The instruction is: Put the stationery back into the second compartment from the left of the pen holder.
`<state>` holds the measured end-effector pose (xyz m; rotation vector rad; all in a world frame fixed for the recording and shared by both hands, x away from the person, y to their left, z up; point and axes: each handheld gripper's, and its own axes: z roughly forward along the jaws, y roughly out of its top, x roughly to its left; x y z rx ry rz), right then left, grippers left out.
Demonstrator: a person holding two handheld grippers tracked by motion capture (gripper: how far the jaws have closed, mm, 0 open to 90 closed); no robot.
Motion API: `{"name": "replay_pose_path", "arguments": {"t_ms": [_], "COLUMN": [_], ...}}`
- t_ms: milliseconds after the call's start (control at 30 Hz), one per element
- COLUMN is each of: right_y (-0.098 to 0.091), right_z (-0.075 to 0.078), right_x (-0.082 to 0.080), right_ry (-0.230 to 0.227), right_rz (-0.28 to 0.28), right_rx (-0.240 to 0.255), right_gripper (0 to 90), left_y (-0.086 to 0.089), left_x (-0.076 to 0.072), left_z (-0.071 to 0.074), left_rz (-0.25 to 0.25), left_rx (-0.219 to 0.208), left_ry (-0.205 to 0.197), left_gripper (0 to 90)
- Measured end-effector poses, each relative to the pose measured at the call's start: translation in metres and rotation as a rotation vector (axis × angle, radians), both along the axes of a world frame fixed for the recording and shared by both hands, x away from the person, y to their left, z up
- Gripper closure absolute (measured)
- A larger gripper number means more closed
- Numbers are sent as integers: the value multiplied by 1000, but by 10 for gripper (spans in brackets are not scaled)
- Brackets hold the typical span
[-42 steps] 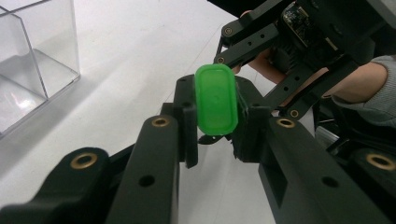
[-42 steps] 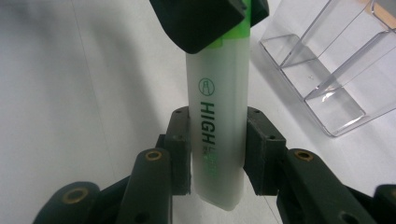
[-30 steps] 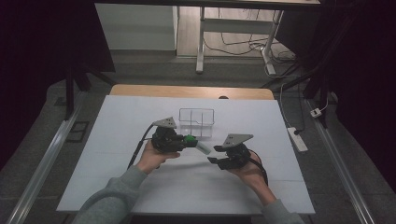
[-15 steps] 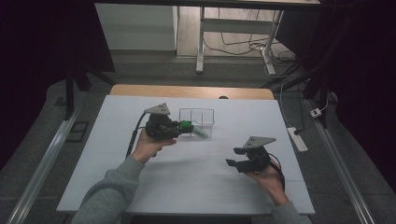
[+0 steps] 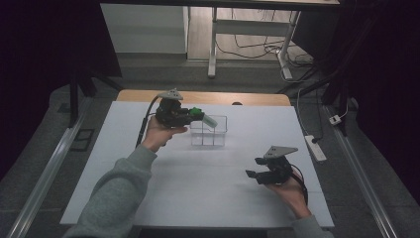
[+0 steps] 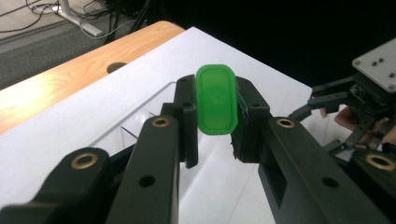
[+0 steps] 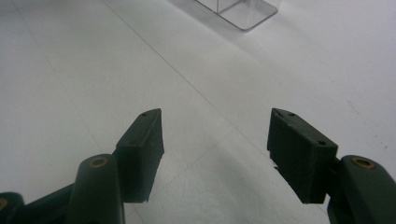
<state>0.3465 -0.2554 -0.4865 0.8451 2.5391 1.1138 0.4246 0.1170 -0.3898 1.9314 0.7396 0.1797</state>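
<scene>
A small pale object with a green end [image 5: 200, 115] is clamped in my left gripper [image 5: 192, 116], held in the air over the near-left rim of a clear divided box [image 5: 214, 140]. The left gripper view looks straight at the green rounded end [image 6: 215, 93], with both pads of the left gripper [image 6: 216, 119] pressed on its sides. My right gripper [image 5: 251, 174] stands apart at the front right, low over the table. Its jaws have just been opening, and in the right gripper view nothing lies between the fingers of the right gripper [image 7: 215, 135].
A white board [image 5: 198, 193] covers the table, with a wooden strip [image 5: 257, 99] along the far edge. A power strip [image 5: 316, 148] lies beside the table's right edge. The box's corner [image 7: 243, 14] sits ahead of the right gripper. A person's sleeve [image 5: 116, 193] crosses the front left.
My left gripper has risen and moved away from the person with the green-ended object, to above the clear box. My right gripper has pulled off to the right and front, and its jaws have spread.
</scene>
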Motion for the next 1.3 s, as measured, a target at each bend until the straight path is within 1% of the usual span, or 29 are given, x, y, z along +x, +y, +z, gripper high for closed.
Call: {"name": "replay_pose_path", "arguments": {"t_ms": [67,100,167,233,467,533,600,633,667,700,733,800,833,900,1067,1300], "right_y": [0,-1,-1,-1,-1,-1,-1,-1,-1,-1,-1,-2,-2,-3,-5,-9], "right_z": [0,0,-1,-1,-2,-2,-3,-3,-3,-3,-3,-3,-3,-4,-3,-4], "right_x": [0,0,1,1,1,1,1,1,1,2,2,1,1,1,1,1], "right_ry": [-1,-1,3,5,7,8,8,10,12,12,12,11,11,15,10,7], "right_rz": [-3,-4,-7,-8,-7,-9,-9,-7,-8,-7,-6,-7,-8,-12,-17,-29], "right_rx": [3,4,-1,-4,-3,-7,-7,-6,-7,-8,-9,-10,-8,-7,-9,-6], "right_gripper": [343,343,342,340,335,335,335,335,335,334,334,333,333,333,333,329], "left_y": [0,-1,-1,-3,-16,-19,-20,-21,-21,-20,-19,-14,-11,-5,14,50], "left_x": [6,9,14,17,27,29,30,31,30,30,28,24,22,16,-7,-48], "left_z": [3,4,5,5,-5,-8,-11,-12,-12,-12,-13,-13,-13,-14,-24,-50], "left_rz": [6,9,12,15,-4,-6,-8,-10,2,11,12,18,23,17,39,76], "left_rx": [46,63,87,112,157,164,160,149,143,141,132,110,102,94,118,142], "left_ry": [1,5,15,16,51,57,67,74,73,64,58,43,36,30,0,6], "left_gripper": [738,738,738,738,735,733,727,704,628,546,503,455,438,428,417,418]}}
